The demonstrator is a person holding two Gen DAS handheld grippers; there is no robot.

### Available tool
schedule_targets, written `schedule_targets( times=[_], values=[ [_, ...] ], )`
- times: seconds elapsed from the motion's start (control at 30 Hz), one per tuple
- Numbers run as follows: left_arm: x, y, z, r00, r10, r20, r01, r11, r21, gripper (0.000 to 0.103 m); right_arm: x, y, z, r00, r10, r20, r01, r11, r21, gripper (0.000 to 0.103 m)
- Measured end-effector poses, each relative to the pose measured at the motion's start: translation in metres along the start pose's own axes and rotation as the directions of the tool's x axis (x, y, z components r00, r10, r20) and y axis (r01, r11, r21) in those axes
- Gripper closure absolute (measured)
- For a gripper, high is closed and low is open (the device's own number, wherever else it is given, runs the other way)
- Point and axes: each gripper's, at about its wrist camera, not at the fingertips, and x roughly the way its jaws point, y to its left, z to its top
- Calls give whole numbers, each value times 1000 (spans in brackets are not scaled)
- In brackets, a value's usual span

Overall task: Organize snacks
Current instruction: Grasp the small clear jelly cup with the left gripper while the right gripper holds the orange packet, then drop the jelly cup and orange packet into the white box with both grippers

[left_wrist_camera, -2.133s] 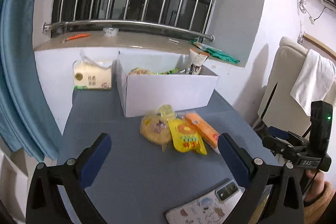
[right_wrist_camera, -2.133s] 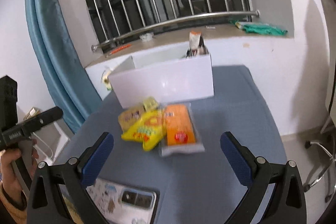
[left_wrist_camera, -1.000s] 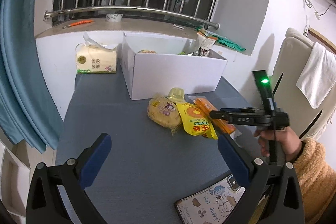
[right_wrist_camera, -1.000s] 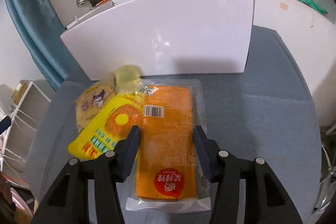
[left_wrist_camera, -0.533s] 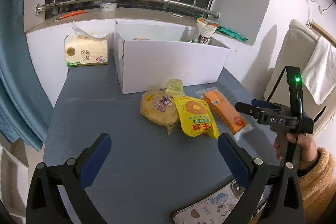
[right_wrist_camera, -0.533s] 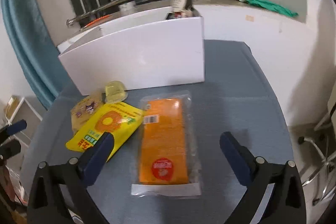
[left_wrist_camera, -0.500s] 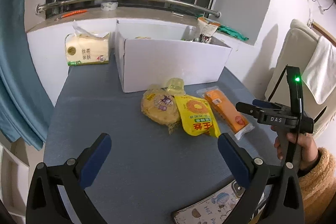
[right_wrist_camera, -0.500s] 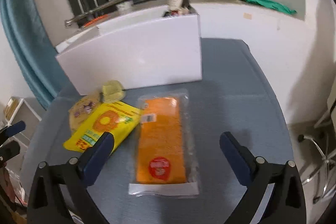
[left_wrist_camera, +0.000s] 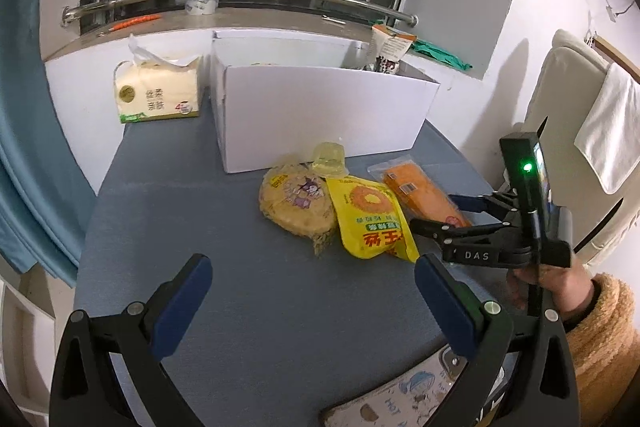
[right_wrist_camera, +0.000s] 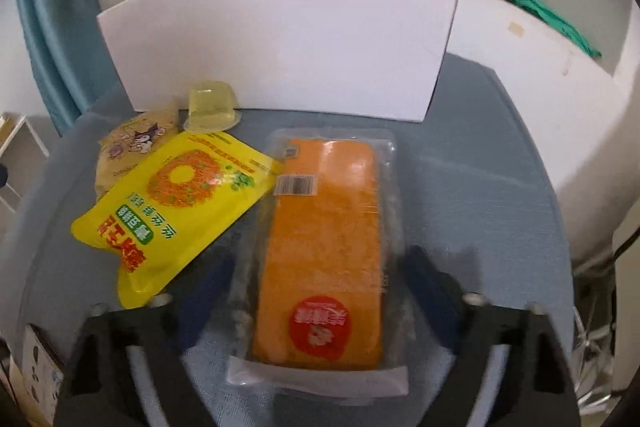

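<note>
Several snacks lie on the blue table in front of a white box (left_wrist_camera: pixel 320 115): an orange packet (right_wrist_camera: pixel 324 259), a yellow packet (right_wrist_camera: pixel 176 211), a round beige cake packet (left_wrist_camera: pixel 294 203) and a clear jelly cup (right_wrist_camera: pixel 210 105). My right gripper (right_wrist_camera: pixel 316 279) is open, low over the orange packet, with a finger on each long side; it also shows in the left wrist view (left_wrist_camera: pixel 436 213). My left gripper (left_wrist_camera: pixel 310 291) is open and empty, nearer the front edge, apart from the snacks. The white box (right_wrist_camera: pixel 280 39) holds more snacks.
A tissue pack (left_wrist_camera: pixel 158 93) stands left of the box. A phone (left_wrist_camera: pixel 396 399) lies at the table's front edge. A window sill with bars runs behind the box. A chair with a towel (left_wrist_camera: pixel 604 131) stands at the right.
My right gripper has dropped forward and down onto the orange packet, straddling it. My left gripper has moved in slightly closer to the snacks.
</note>
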Motion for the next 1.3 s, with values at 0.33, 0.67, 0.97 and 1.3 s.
schedule_targets(
  times=[0.33, 0.67, 0.97, 1.3],
  values=[
    [72, -29, 55, 998, 21, -64, -20, 1000, 18, 0, -33, -27, -16, 995, 84, 50, -87, 993, 84, 45],
    [172, -35, 85, 974, 110, -197, -105, 994, 39, 10, -91, -58, -50, 980, 110, 164, -142, 970, 198, 45],
    [172, -30, 81, 984, 45, -173, -35, 998, 58, 51, -94, -66, -59, 975, 142, 170, -178, 959, 221, 45],
    [56, -25, 95, 993, -90, 81, 86, 995, 55, 51, -111, -53, -36, 944, 201, 264, -259, 943, 209, 45]
  ],
)
